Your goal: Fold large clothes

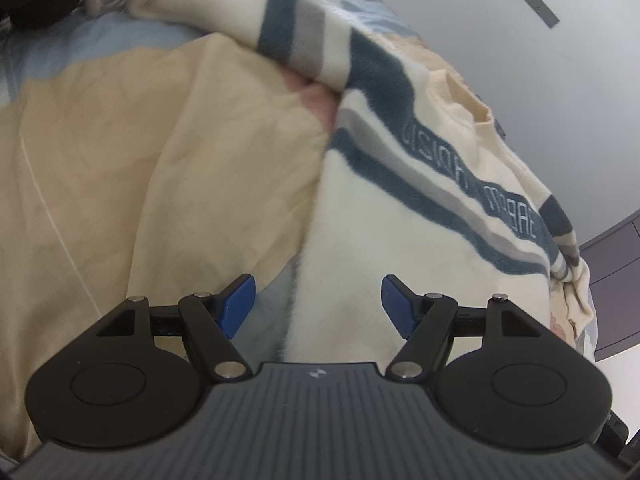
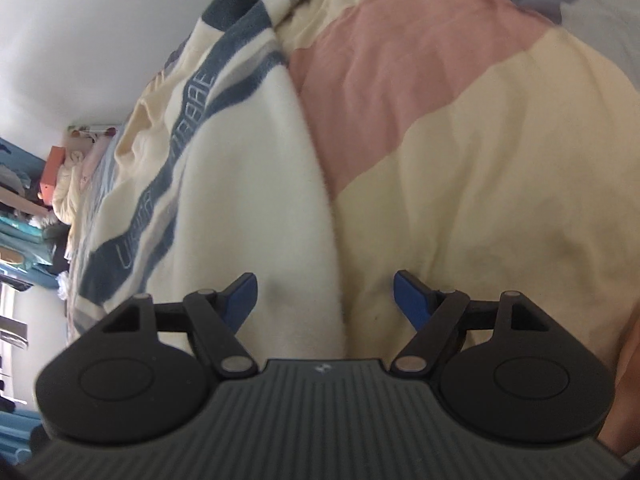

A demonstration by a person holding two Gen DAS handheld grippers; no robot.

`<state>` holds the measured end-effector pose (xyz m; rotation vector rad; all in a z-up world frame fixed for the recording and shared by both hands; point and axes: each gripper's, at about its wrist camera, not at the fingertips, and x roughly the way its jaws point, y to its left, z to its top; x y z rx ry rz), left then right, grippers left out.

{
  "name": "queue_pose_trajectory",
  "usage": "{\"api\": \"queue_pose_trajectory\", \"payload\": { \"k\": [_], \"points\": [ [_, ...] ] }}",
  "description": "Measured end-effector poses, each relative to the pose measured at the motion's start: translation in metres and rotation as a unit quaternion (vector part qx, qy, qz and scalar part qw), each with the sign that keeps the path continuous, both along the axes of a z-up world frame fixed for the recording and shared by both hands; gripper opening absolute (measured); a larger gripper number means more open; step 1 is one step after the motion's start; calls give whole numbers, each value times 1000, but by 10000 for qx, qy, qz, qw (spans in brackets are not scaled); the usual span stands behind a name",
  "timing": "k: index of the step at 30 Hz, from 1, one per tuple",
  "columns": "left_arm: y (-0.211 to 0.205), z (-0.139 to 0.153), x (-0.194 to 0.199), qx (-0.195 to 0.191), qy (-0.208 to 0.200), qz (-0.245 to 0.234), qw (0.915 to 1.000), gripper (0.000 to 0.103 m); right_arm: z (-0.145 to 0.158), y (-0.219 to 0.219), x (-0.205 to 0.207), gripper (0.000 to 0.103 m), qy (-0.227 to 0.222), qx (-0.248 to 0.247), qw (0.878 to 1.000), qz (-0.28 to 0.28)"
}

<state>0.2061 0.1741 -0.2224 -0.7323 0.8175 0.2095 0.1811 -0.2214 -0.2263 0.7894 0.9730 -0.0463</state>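
Observation:
A cream fleece sweater [image 1: 400,216] with dark blue and grey stripes and lettering lies spread on the bed. In the left wrist view my left gripper [image 1: 318,304] is open, its blue-padded fingers [image 1: 240,304] straddling the sweater's lower left edge, close above it. In the right wrist view the same sweater [image 2: 248,184] shows, and my right gripper [image 2: 324,300] is open with its fingers either side of the sweater's right edge. Neither gripper holds anything.
The bed cover [image 1: 140,152] has beige, pink [image 2: 400,72] and light blue patches. A white wall [image 1: 540,60] lies beyond the bed. Dark drawers [image 1: 616,280] stand at the right. Cluttered shelves [image 2: 28,200] stand at the left in the right wrist view.

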Motion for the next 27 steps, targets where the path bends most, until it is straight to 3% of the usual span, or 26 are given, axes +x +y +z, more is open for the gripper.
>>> {"api": "queue_pose_trajectory", "payload": {
  "k": [3,8,10,11,12,13,16,17,18,27],
  "points": [
    [-1,-1,-3,24,37,28,10000,74,1,1,-3,64,-15,-172,9998,14],
    [-11,-5,-2,32,188,-144,9997,73,0,10,2,58,-17,-445,9984,336],
    [-17,-9,-3,-85,272,-273,9992,73,1,15,4,47,-49,-531,9974,491],
    [-21,-10,-4,-104,322,-347,9988,73,3,16,5,27,-90,-520,9967,618],
    [-24,-10,-5,-139,357,-420,9984,72,5,18,6,18,-140,-447,9960,758],
    [-27,-11,-8,-185,399,-504,9978,70,9,19,6,17,-201,-508,9951,827],
    [-35,-12,-16,-222,542,-712,9957,46,21,18,5,15,-305,-647,9923,1013],
    [-35,-11,-19,-261,518,-777,9953,27,26,18,4,14,-338,-711,9910,1085],
    [-36,-11,-21,-337,486,-839,9947,18,32,17,3,14,-375,-817,9893,1148],
    [-20,43,-52,-951,-587,-1046,9882,13,116,-7,-5,8,-896,-1847,9610,1854]
  ]
}}
